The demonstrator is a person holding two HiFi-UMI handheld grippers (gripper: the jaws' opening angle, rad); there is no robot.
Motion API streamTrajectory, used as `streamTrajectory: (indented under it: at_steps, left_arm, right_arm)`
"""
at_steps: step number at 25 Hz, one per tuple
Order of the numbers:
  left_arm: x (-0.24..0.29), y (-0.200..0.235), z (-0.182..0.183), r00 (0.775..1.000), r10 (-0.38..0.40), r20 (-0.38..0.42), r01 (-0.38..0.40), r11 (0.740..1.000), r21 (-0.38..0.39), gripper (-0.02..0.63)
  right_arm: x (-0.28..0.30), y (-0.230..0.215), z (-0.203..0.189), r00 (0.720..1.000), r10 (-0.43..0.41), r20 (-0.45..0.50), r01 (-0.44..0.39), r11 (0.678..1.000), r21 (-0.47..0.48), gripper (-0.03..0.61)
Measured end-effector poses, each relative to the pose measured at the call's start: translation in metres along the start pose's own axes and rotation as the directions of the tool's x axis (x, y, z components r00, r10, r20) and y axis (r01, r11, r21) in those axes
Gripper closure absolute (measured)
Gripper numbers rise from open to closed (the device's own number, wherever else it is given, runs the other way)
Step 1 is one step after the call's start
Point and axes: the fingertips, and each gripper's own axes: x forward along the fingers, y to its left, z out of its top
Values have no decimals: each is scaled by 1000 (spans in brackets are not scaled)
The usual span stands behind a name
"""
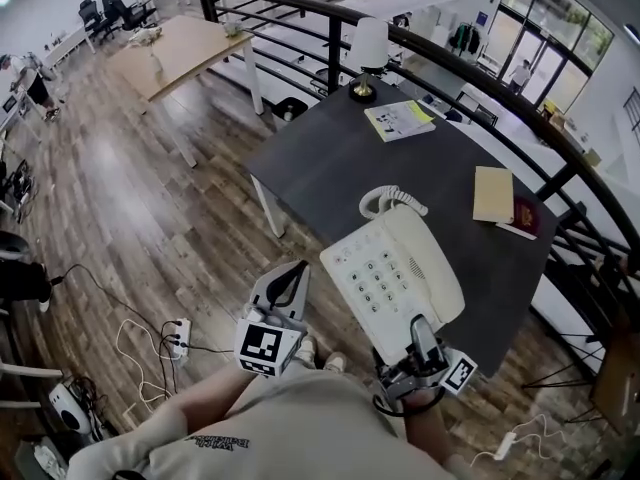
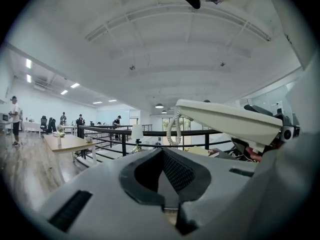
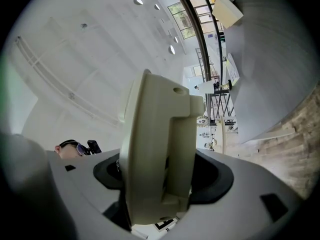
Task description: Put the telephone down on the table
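Dark table (image 1: 330,158) fills the middle of your head view. The telephone (image 1: 395,268) is at lower centre, held up over the table's near edge, your right gripper (image 1: 420,336) clamped on its near end. Your left gripper (image 1: 297,273), lower left, is closed on nothing.

In the right gripper view the telephone (image 3: 155,149) fills the gap between the fingers (image 3: 212,178) and hides their inner faces and tips. Beyond the fingers, the print on the leaflet (image 1: 398,120) lying on the desk (image 1: 330,168) is too small to read.
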Motion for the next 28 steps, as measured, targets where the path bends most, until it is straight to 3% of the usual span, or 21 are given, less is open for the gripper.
streamTrajectory:
  at_steps: [22,25,28]
  left_arm:
    - [12,-18,-8,995,96,4,-96,995,13,609]
    - [14,-12,-6,995,94,40,-95,995,15,609]
    - [22,13,-1,982,164,97,-166,986,12,609]
  right_arm:
    - [8,-16,27,993,37,-115,-28,997,78,253]
    - [17,-24,31,991,46,-128,-37,997,74,253]
    - [35,-37,34,989,54,-139,-45,996,73,253]
